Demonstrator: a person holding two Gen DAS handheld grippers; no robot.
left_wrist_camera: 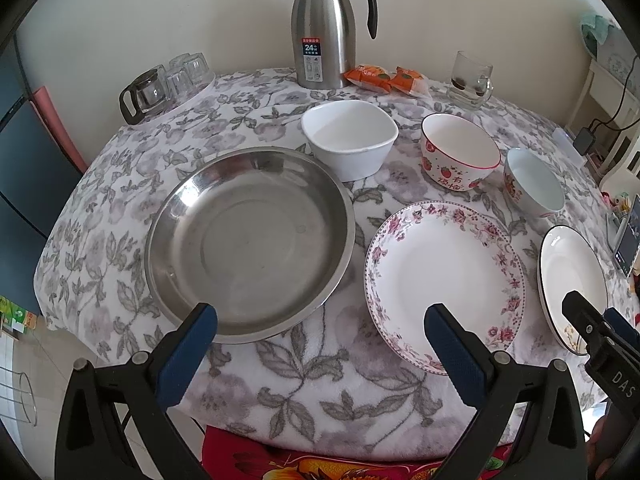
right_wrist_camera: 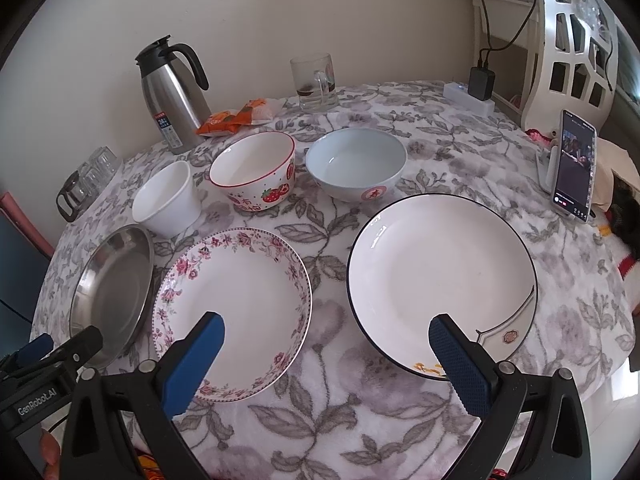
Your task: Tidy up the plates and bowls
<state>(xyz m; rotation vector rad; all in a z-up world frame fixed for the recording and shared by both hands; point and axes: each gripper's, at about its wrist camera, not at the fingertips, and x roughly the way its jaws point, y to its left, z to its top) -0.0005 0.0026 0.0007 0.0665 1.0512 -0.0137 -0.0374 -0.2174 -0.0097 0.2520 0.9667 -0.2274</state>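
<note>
A steel plate, a pink-flowered plate and a dark-rimmed white plate lie in a front row. Behind them stand a plain white bowl, a strawberry bowl and a pale blue bowl. My left gripper hovers open near the table's front edge, between the steel and flowered plates. My right gripper hangs open between the flowered and dark-rimmed plates. Both hold nothing.
A steel thermos jug, orange snack packets, a glass mug and a tray of upturned glasses line the back. A propped phone and a power strip stand at the right.
</note>
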